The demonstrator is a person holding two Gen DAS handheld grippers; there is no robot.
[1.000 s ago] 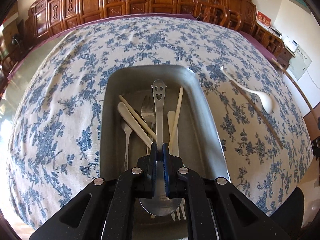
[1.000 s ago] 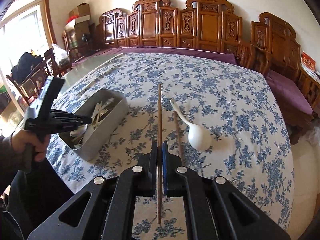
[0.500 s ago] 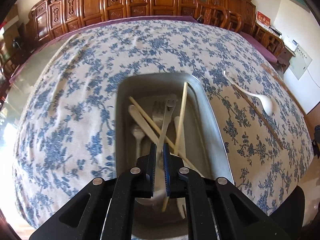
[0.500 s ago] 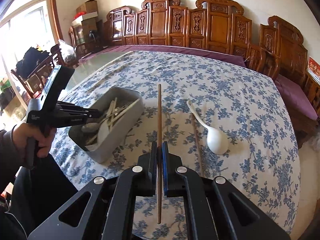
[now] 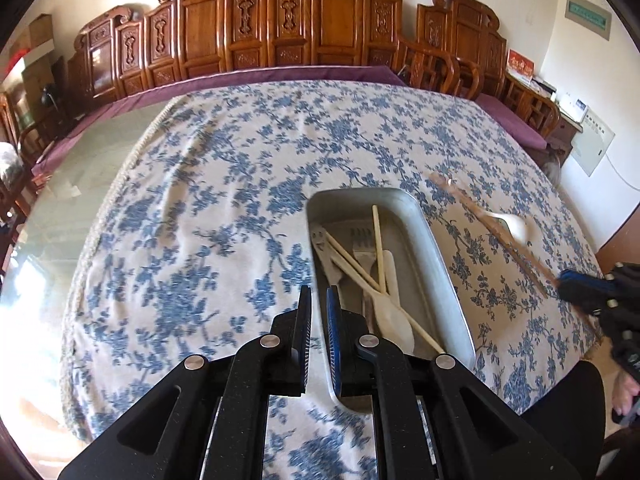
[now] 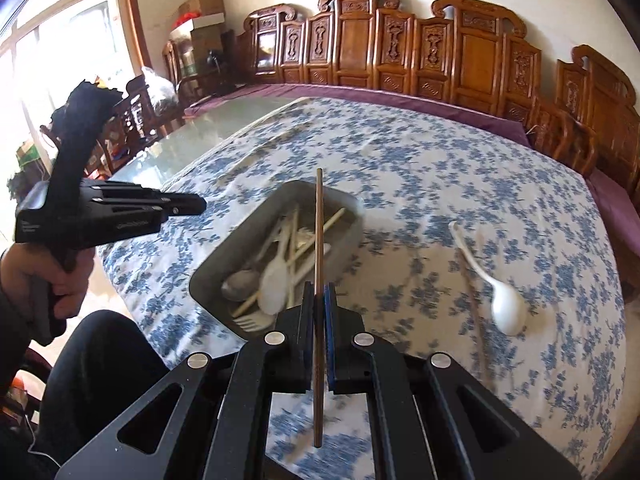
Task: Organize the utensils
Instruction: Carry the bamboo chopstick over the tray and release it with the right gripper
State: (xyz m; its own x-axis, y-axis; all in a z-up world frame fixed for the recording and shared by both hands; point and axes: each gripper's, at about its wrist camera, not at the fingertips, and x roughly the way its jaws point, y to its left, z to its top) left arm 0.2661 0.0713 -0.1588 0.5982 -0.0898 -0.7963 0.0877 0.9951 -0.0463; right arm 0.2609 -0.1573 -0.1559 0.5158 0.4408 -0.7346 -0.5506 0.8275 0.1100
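Observation:
A grey metal tray (image 5: 442,258) on the flowered cloth holds forks, pale chopsticks, white spoons and a metal spoon with a smiley handle (image 5: 320,240). My left gripper (image 5: 319,305) is shut with nothing in it, raised above the tray's near left corner. In the right wrist view it (image 6: 200,205) hangs left of the tray (image 6: 214,280). My right gripper (image 6: 319,300) is shut on a brown chopstick (image 6: 319,236), whose far end reaches over the tray. A white spoon (image 6: 506,306) and a second brown chopstick (image 6: 474,308) lie on the cloth to the right.
Carved wooden chairs (image 5: 320,36) line the far side of the table. Bare glass tabletop (image 5: 80,176) shows left of the cloth. A person's hand (image 6: 60,280) and dark sleeve sit at the near left edge. Boxes (image 6: 200,12) stand near the window.
My left gripper has let go of the smiley metal spoon, which now lies in the tray, and has risen away to the left. My right gripper has carried the brown chopstick left, over the tray.

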